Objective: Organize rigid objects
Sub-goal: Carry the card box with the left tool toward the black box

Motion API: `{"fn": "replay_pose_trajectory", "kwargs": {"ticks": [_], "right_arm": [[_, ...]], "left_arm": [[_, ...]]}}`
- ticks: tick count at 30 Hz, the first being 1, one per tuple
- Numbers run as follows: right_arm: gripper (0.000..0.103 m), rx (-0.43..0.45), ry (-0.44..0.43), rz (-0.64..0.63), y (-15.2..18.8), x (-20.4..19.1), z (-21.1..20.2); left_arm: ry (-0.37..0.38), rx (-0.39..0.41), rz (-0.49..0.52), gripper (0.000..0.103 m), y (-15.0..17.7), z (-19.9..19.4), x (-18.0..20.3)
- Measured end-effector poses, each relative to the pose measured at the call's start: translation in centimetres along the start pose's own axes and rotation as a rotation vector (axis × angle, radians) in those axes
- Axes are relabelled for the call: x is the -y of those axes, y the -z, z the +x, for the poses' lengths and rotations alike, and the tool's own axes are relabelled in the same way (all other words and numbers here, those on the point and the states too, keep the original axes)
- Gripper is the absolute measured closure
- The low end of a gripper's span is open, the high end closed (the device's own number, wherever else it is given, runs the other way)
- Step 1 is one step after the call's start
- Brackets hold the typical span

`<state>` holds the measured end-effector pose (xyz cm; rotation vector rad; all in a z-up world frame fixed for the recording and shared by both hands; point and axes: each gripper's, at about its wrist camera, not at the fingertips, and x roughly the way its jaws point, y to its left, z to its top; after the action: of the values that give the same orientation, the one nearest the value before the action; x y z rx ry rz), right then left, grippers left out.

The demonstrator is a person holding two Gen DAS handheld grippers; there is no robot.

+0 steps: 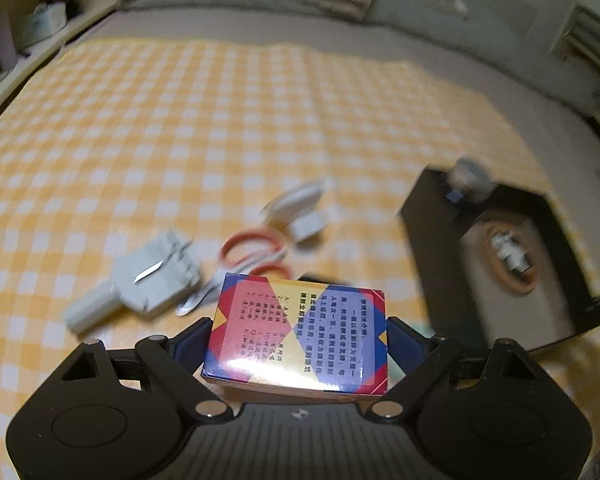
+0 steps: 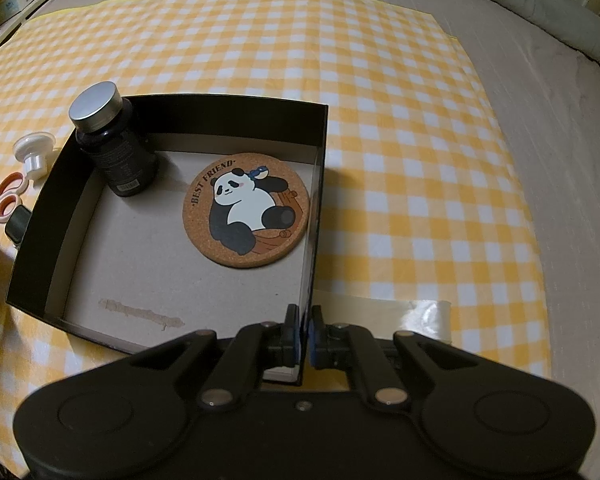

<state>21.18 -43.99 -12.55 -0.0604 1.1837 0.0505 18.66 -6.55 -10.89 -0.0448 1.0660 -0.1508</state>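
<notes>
Checked yellow cloth point(image 2: 400, 128) under your black box point(image 2: 236, 118).
Your left gripper point(image 1: 298, 338) pinches the card box point(image 1: 300, 336); your right gripper point(image 2: 305, 334) clamps the wall at 5 o'clock; bottle point(image 2: 112, 144) inside at 10.

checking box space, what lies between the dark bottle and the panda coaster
Nothing: bare grey box floor separates the dark bottle from the panda coaster, seen in the right wrist view.

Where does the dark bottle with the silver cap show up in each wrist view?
Left wrist view: the bottle is blurred, right of centre, at the far corner of the black box.
Right wrist view: the bottle leans in the box's far left corner, upper left of the picture.
Shared landmark: the panda coaster on the box floor, also seen blurred in the left view.
</notes>
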Motion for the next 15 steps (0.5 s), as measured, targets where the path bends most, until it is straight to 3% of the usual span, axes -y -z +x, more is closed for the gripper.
{"fn": "replay_pose_trajectory", "kwargs": {"ticks": [4, 15], "right_arm": [[0.098, -0.001, -0.001, -0.003, 0.0, 0.0, 0.0], [0.098, 0.001, -0.007, -0.016, -0.1, 0.1, 0.0]], "left_arm": [[0.053, 0.056, 0.002, 0.013, -1.3, -2.0, 1.5], [0.211, 0.068, 0.018, 0.013, -4.5, -3.8, 9.8]]}}
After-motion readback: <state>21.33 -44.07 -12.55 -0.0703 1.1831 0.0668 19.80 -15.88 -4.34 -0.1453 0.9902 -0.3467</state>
